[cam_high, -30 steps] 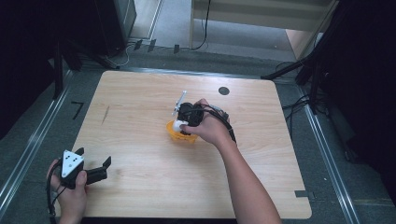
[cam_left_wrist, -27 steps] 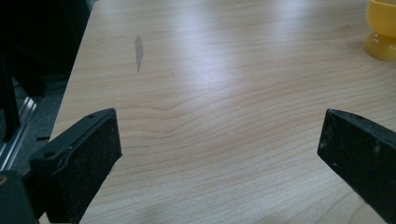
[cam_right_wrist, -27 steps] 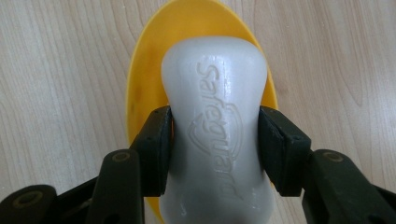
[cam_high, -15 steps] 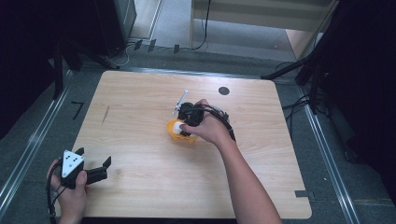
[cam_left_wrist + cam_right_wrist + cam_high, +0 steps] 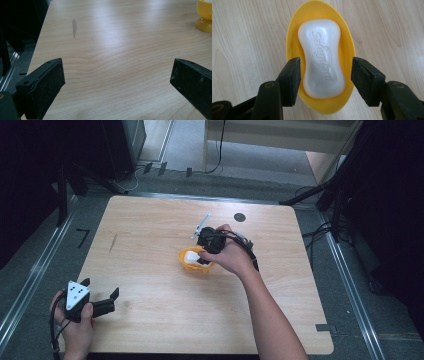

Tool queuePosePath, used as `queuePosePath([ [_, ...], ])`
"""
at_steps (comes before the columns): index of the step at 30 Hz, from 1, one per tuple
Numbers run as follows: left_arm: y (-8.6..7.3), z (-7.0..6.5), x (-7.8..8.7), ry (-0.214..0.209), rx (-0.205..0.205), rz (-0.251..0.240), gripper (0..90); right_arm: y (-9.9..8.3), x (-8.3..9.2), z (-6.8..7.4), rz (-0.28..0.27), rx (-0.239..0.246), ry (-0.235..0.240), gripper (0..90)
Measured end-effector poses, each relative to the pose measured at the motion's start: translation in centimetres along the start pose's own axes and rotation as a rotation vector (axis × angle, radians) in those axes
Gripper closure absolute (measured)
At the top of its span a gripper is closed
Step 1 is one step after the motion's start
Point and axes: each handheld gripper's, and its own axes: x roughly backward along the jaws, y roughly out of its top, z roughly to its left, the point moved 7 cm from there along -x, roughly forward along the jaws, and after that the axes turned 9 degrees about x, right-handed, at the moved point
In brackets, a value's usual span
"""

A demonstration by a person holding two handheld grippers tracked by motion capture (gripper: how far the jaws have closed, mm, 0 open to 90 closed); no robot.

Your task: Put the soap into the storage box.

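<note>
A white bar of soap (image 5: 322,57) with raised lettering lies lengthwise in an oval yellow soap dish (image 5: 292,30) on the wooden table. My right gripper (image 5: 325,63) is open, one jaw on each side of the bar inside the dish rim, with small gaps to the soap. In the high view the dish (image 5: 187,265) sits mid-table, with the soap (image 5: 191,255) in it and the right gripper (image 5: 202,258) over its right end. My left gripper (image 5: 101,289) is held open near the front left corner. In its own view the left gripper (image 5: 117,62) holds nothing and the dish (image 5: 205,15) shows far off.
A small black round mark (image 5: 239,217) lies near the table's far edge. A dark streak (image 5: 113,242) marks the wood on the left. Metal rails (image 5: 30,285) run along the floor beside the table, and cables (image 5: 320,227) lie at the right.
The right hand has shifted slightly over the dish, and more of the white soap shows now. The left gripper has stayed put.
</note>
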Motion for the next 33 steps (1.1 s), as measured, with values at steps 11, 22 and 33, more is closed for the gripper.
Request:
queuePosePath([
  [11,0.0,0.0,0.0,-0.001,-0.001,-0.001,0.0,-2.4,0.9,0.2,-0.011,-0.048,-0.011,34.2],
  [22,0.0,0.0,0.0,-0.003,0.001,-0.001,0.0,-4.7,1.8,0.3,-0.037,-0.108,-0.048,20.6],
  [33,0.0,0.0,0.0,-0.003,0.003,-0.002,0.0,-7.2,2.1,0.5,-0.042,-0.167,-0.078,13.1],
])
